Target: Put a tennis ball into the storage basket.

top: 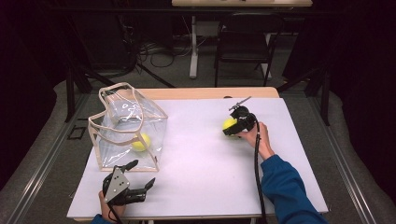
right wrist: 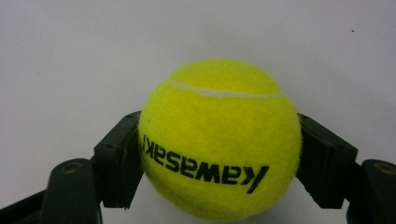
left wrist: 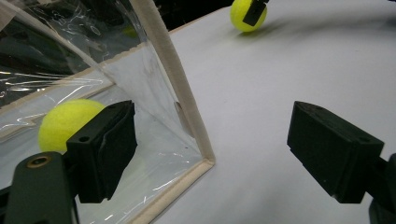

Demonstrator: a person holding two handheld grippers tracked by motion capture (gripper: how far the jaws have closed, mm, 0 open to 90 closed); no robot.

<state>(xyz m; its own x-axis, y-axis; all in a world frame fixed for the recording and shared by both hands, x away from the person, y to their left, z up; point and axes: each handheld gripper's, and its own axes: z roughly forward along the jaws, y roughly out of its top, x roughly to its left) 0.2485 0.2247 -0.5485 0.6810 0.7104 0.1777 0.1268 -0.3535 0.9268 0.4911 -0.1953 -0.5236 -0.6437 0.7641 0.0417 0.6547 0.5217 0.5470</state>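
Worktop [top: 196,158], white and matte over a wooden edge, is set in a dark room with grey carpet, cables and a black chair [top: 245,39] behind. A clear bag [top: 126,128] trimmed in beige stands at the left, with one tennis ball [top: 141,142] seen inside it. The left tool [top: 140,175] is held apart just in front of the bag. The right tool [top: 232,127] is clamped on a second tennis ball [right wrist: 219,140] (printed "kawasaki") at the right.
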